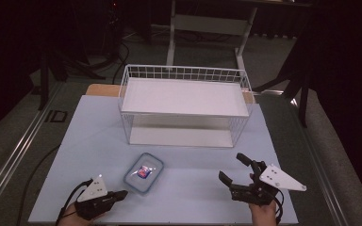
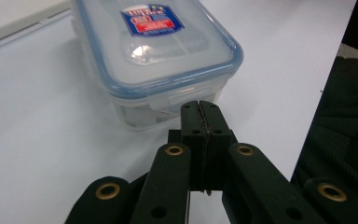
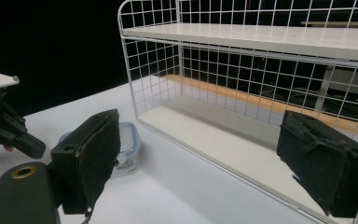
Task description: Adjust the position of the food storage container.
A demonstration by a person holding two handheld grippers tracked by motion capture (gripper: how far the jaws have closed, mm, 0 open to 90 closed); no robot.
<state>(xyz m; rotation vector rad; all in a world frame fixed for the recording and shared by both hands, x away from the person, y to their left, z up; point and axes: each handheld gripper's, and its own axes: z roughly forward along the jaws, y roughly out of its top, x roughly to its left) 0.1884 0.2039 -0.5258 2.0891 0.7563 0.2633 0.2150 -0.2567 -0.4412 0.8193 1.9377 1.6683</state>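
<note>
The lidded container (image 1: 143,173) lies low centre of the frame on the bench (image 1: 89,141) — left gripper (image 1: 121,194) clenched empty just beside it, likely to nudge it; right gripper (image 1: 231,168) gapes wide, released.

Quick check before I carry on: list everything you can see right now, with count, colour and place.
box: one, clear with a blue-rimmed lid and a red and blue label, near edge of the table, left of centre
rack: one, white wire with two white shelves, far middle of the table
table: one, pale blue-white top
desk frame: one, white, on the floor behind the table
left tool: one, black, shut with nothing between its jaws, tips right at the box's near end
right tool: one, black, open, near right of the table
hands: two, at the near edge, one on each tool
</note>
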